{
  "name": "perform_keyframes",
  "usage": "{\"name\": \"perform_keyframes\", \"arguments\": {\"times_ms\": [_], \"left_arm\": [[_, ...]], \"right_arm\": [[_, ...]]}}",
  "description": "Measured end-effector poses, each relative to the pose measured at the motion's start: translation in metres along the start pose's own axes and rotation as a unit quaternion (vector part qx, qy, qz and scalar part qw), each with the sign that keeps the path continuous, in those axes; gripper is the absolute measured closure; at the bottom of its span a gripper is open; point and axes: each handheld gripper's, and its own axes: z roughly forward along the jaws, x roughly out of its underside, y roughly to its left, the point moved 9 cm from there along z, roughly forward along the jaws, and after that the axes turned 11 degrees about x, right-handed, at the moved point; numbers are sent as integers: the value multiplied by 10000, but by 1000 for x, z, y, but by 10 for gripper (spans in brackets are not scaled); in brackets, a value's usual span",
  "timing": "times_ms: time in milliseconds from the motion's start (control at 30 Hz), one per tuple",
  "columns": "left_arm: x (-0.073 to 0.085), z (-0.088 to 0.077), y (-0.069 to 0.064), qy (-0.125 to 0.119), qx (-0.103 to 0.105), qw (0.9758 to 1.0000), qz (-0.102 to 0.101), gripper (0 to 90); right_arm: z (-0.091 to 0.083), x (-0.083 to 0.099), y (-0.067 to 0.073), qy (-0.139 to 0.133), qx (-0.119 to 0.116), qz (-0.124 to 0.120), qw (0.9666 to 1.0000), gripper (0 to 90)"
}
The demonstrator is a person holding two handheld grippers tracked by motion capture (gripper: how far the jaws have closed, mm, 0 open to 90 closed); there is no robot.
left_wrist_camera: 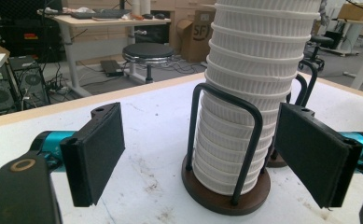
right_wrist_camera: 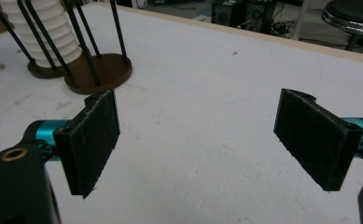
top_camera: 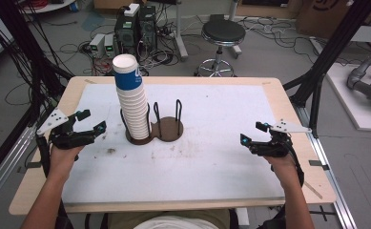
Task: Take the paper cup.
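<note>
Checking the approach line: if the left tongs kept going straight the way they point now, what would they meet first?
Most likely the stack of paper cups in its wire holder; the open left tongs frame it dead ahead, though depth is unclear.

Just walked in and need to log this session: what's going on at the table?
A person holds a gripper in each hand over a white table. A tall stack of paper cups sits in one side of a two-slot wire holder; the other slot is bare. The left gripper faces the stack, jaws open; the right gripper waits apart, open, holding nothing.
</note>
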Motion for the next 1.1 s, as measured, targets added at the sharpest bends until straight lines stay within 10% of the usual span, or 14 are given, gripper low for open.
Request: {"name": "perform_keyframes", "arguments": {"times_ms": [500,1100], "left_arm": [[2,-3,4,49,-26,10000,-41,164],[5,-2,6,61,-48,9999,-95,164]], "right_arm": [[5,-42,48,-441,-471,-223,9977,144],[35,-48,89,-417,-959,-382,9938,144]]}}
